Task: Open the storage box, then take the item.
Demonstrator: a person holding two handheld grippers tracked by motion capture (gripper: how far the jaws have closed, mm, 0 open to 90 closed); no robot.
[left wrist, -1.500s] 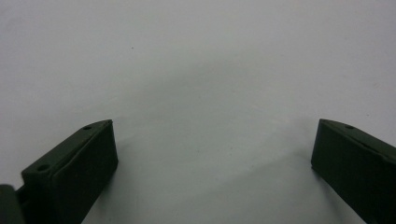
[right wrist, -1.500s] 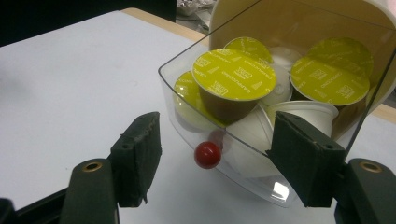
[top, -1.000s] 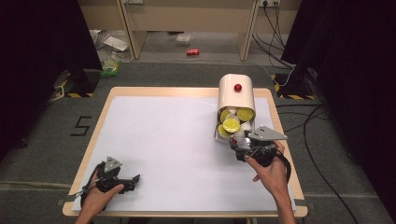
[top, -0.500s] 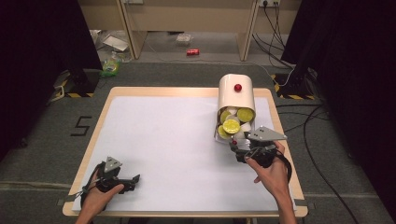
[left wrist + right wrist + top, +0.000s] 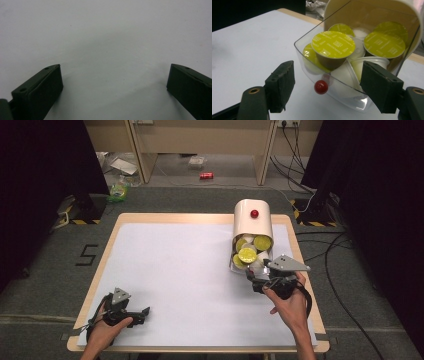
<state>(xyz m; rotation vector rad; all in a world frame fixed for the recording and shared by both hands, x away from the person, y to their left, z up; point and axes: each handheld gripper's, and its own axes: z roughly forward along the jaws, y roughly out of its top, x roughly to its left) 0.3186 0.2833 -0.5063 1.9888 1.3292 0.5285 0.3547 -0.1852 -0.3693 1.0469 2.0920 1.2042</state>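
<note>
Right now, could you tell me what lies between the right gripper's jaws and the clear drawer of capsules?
Nothing: in the right gripper view the right gripper stands open before the drawer and its red knob.

Yellow-green printed lids top the brown capsules (image 5: 333, 48); other capsules (image 5: 342, 75) are white. The clear drawer (image 5: 352, 93) has a red knob (image 5: 321, 87). The box (image 5: 253, 220) is cream, the table (image 5: 170, 265) white.

Looks like a lab/test room: black curtains (image 5: 40, 180) left & right, hazard tape (image 5: 82, 221) on carpet, loose cables (image 5: 345, 250) right, far.
</note>
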